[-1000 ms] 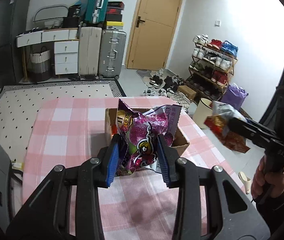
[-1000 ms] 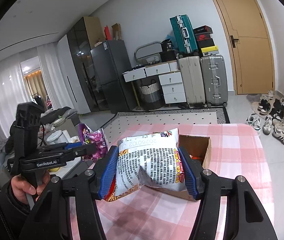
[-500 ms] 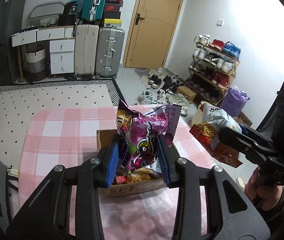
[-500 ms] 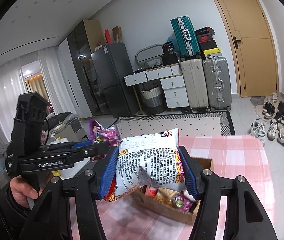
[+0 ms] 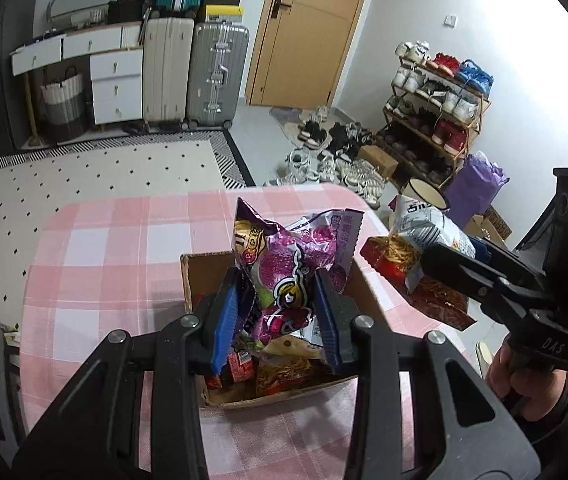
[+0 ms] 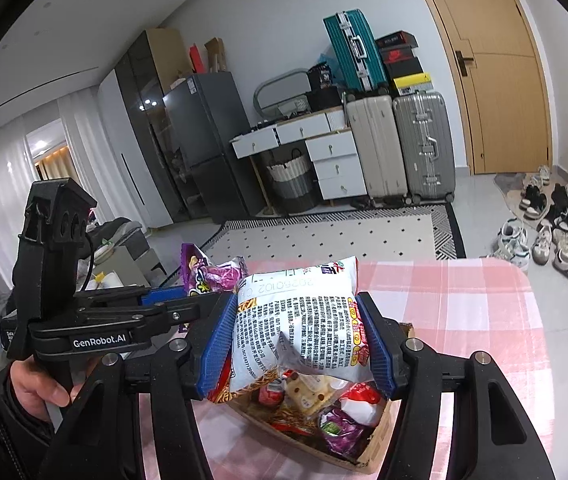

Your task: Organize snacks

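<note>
Left gripper point(image 5: 279, 312), fingers clamped on crinkly purple-pink foil snack bag point(image 5: 296, 264), long axis upright, directly above open brown cardboard box point(image 5: 203, 268) on pink-checked desk point(image 5: 103, 248). My right gripper point(image 6: 298, 344) pinches white-and-red printed noodle-snack bag point(image 6: 300, 320), hanging over box's right rim. Left sits nearer; I judge straight down

Pink-checked tablecloth point(image 5: 123, 248), purple snack bag point(image 5: 292, 264)

box point(image 5: 199, 276) on counter point(image 5: 123, 248), packets inside | left tool point(image 5: 279, 312) holds snack bag point(image 5: 284, 264) over box | right tool point(image 6: 298, 344) holds chip bag point(image 6: 296, 320) right of it | suitcases point(image 5: 195, 68) far | shoe rack point(image 5: 436, 108) far right
</note>
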The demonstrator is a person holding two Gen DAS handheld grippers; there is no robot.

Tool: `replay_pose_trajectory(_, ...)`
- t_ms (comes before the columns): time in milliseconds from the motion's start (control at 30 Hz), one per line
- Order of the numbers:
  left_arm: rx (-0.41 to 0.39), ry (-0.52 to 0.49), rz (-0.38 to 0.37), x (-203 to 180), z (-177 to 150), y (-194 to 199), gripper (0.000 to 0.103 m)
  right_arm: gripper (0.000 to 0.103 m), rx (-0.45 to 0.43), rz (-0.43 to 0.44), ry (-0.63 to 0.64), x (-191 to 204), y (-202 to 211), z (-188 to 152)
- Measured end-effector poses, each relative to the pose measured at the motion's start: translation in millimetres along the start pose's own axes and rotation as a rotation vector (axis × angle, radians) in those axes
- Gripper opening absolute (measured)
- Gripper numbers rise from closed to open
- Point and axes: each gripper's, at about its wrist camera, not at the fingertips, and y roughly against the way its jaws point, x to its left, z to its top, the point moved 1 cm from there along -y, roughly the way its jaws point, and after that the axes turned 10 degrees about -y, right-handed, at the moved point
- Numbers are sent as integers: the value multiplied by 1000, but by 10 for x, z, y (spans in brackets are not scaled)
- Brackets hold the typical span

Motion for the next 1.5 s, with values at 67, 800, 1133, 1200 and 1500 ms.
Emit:
replay_pose_trajectory(67,14,5,0,64,-31,-139,33,60,14,-5,-4,-47,-108,-16)
replay_pose_trajectory(800,100,67,22,376,-357,-894,50,72,55,-71,8,-338,-576,-151)
replay_pose_trajectory(1133,35,24,63,214,-451,-438,55,82,-22,-78,-2,-241,-118,-149)
replay_pose_trajectory(1200,27,12,68,153,-462,-350,57,84,-32,-76,0,-203,-14,-167)
replay_pose_trajectory(1500,-15,6,80,-65,-610,149,80,97,-99,-111,46,-1,442,-321)
